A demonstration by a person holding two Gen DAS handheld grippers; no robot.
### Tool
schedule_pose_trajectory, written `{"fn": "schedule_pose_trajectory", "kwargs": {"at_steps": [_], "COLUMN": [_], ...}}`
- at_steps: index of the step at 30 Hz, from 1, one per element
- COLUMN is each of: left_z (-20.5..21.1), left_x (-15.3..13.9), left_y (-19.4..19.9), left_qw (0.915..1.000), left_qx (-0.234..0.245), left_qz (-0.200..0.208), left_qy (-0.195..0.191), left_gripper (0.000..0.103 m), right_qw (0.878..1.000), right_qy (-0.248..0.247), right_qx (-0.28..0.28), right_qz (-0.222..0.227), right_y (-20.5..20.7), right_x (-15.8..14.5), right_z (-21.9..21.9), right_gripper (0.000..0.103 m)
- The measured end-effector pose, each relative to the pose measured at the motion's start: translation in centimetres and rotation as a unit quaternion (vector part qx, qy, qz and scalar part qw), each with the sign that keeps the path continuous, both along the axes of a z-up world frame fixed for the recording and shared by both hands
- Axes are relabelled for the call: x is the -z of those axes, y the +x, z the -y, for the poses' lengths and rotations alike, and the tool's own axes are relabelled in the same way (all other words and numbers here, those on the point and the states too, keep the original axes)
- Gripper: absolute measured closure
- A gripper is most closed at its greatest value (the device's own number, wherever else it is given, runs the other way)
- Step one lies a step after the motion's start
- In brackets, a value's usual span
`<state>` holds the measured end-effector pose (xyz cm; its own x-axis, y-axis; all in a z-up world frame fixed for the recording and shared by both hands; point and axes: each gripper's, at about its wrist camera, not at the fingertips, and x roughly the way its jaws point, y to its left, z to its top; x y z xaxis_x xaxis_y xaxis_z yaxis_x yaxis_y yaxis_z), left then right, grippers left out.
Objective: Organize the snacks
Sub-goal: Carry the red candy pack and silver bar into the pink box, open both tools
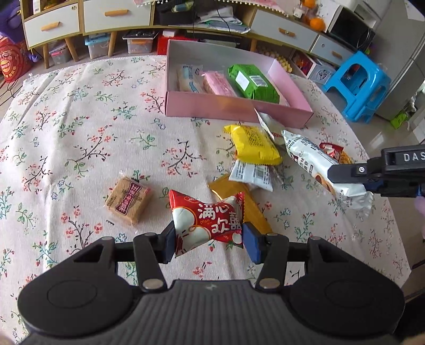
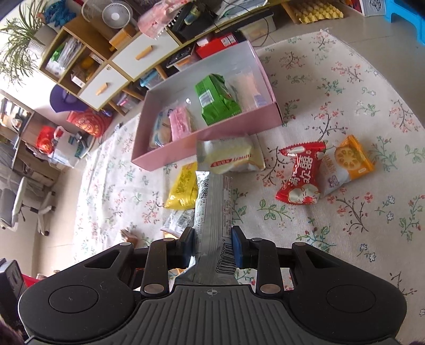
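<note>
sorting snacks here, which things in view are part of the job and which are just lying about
Part of the job:
- pink box
- red packet, in the left gripper
- silver packet, in the right gripper
- yellow packet
- brown biscuit

Lying about:
- blue stool
- drawer cabinet
- oranges

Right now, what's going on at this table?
A person is sorting snacks into the pink box with two handheld grippers. The left gripper is shut on a red and white packet; the right gripper is shut on a long silver biscuit pack. The box already holds a green pack, a pink one and a pale one. More snacks lie loose on the floral cloth.
</note>
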<state>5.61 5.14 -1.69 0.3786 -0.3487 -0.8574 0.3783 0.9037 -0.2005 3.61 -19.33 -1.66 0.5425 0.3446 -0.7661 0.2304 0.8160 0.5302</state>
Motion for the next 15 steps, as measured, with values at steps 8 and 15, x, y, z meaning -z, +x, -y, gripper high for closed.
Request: {"fn": "schedule_pose_trajectory", "kwargs": {"at_steps": [8,15], "left_z": [0.4,1.2], "left_x": [-0.8,-1.7], "left_y": [0.6,1.7], "left_qw": [0.9998,0.9991], "left_qx": [-0.012,-0.021], "left_qz": [0.007,0.016], "left_qy": [-0.016,-0.034], "left_gripper": [0.055,0.055], "right_qw": [1.000,0.999], "right_qy": [0.018,0.023], "right_qx": [0.002,0.010], "right_qz": [0.013,0.028], "right_y": [-0.3,-0.1], "right_x": [-0.9,-1.9], "right_z": [0.6,1.2], "right_gripper": [0.074,0.074]}}
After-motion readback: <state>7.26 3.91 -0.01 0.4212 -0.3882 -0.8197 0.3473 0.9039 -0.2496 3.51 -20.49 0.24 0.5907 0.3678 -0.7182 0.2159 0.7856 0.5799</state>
